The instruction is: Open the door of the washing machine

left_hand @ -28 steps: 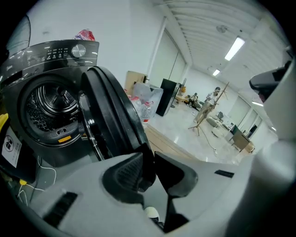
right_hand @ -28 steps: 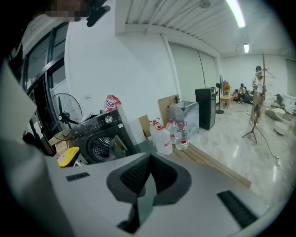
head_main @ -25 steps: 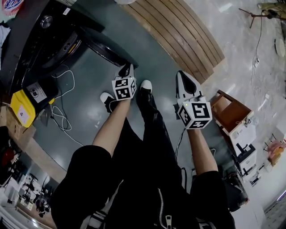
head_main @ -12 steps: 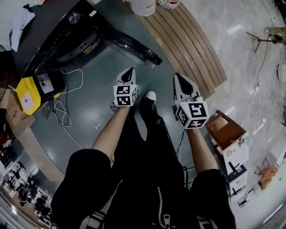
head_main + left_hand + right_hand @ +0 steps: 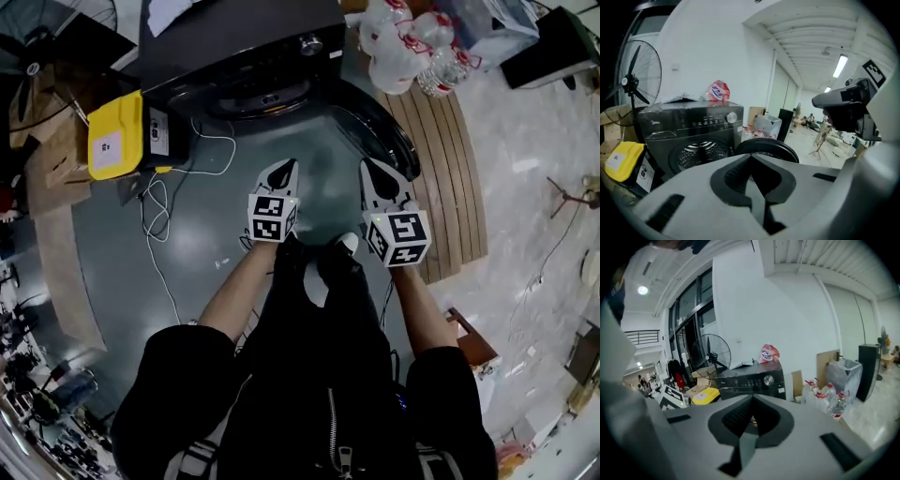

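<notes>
- Both forearms reach forward side by side above the person's legs. The left gripper (image 5: 285, 168) and right gripper (image 5: 371, 169) tilt slightly downward toward the machine, each with its fingers pressed together on nothing.
- Just ahead of the fingers is bare grey floor (image 5: 323, 141). A white cable (image 5: 150, 202) trails left of the left fingers, and wooden slats (image 5: 450, 150) lie right of the right fingers.
- Beyond that, the dark washing machine (image 5: 244, 42) stands with its round door (image 5: 389, 131) swung open ahead of the right fingers, leaving the drum (image 5: 699, 153) exposed.
</notes>
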`<act>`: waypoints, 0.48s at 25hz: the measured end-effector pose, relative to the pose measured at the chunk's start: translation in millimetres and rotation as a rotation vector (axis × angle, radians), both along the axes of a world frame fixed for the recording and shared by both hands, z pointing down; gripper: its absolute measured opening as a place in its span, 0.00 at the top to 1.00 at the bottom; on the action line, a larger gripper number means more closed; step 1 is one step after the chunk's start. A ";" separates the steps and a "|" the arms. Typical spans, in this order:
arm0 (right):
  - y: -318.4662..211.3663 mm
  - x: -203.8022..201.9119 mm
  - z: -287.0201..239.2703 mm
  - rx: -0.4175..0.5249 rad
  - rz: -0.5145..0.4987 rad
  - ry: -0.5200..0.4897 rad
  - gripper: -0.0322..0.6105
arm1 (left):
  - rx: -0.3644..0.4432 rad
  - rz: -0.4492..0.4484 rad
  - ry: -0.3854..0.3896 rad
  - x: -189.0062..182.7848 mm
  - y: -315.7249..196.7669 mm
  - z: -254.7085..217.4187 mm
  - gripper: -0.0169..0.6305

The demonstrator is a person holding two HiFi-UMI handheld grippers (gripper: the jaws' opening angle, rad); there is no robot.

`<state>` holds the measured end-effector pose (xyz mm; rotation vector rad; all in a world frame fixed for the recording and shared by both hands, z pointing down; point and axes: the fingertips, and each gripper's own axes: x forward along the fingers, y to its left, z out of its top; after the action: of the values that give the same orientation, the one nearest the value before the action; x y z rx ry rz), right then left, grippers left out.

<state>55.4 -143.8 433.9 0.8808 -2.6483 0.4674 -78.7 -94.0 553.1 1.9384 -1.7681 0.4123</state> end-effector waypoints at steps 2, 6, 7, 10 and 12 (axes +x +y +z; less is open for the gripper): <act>7.1 -35.4 -15.4 0.028 -0.042 -0.007 0.95 | 0.015 -0.017 -0.006 -29.6 13.7 -21.2 0.97; 21.3 -96.4 -45.2 0.076 -0.108 -0.026 0.95 | 0.066 -0.015 -0.060 -81.6 36.1 -65.9 0.97; 24.0 -109.8 -52.5 0.085 -0.123 -0.033 0.95 | 0.083 -0.021 -0.073 -94.4 40.6 -77.5 0.97; 29.9 -145.9 -76.8 0.122 -0.159 -0.054 0.95 | 0.128 -0.050 -0.087 -131.3 51.4 -112.3 0.97; 34.9 -164.7 -92.4 0.152 -0.178 -0.063 0.95 | 0.151 -0.065 -0.081 -150.7 58.2 -131.6 0.97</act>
<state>-109.4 -108.9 341.4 0.6732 -2.8182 0.2571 -229.4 -35.8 421.5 1.9850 -1.9591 0.3485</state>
